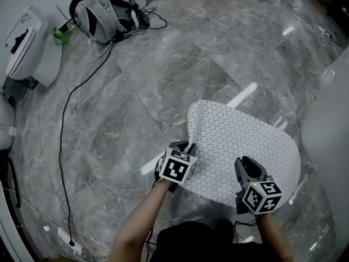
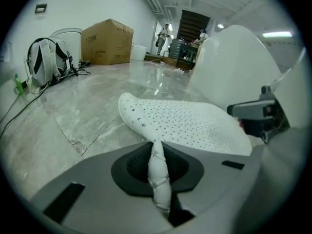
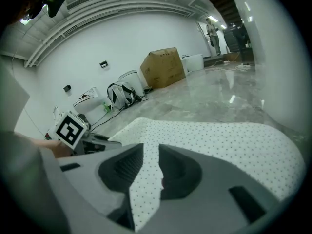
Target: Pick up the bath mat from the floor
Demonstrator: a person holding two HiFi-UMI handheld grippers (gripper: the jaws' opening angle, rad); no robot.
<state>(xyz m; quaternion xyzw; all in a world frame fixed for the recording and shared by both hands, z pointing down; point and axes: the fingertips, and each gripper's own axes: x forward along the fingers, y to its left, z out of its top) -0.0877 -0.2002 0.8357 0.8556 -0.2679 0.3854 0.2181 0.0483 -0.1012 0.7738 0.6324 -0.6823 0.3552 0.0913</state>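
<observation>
I count one bath mat [image 1: 245, 146], white and dotted with small holes, at the near right of the grey marble floor [image 1: 136, 81], and two grippers on its near edge; the left gripper [image 1: 189, 148] has its fingers closed tight on the mat's near-left edge, which bunches into a narrow fold between them in the left gripper view [image 2: 156, 150], and the mat's left corner curls upward; the right gripper [image 1: 246, 165] sits further right along the same edge, and in the right gripper view [image 3: 148, 165] a strip of the mat fills the gap between its fingers, so I read it as clamped on the mat as well; whether the mat's far edge touches the floor I cannot tell; each gripper carries one marker cube, two in all; far left lies one grey-and-white backpack [image 1: 106, 12], with one black cable [image 1: 68, 119] running from it toward the near left; one cardboard box [image 2: 107, 42] stands by the far wall.
</observation>
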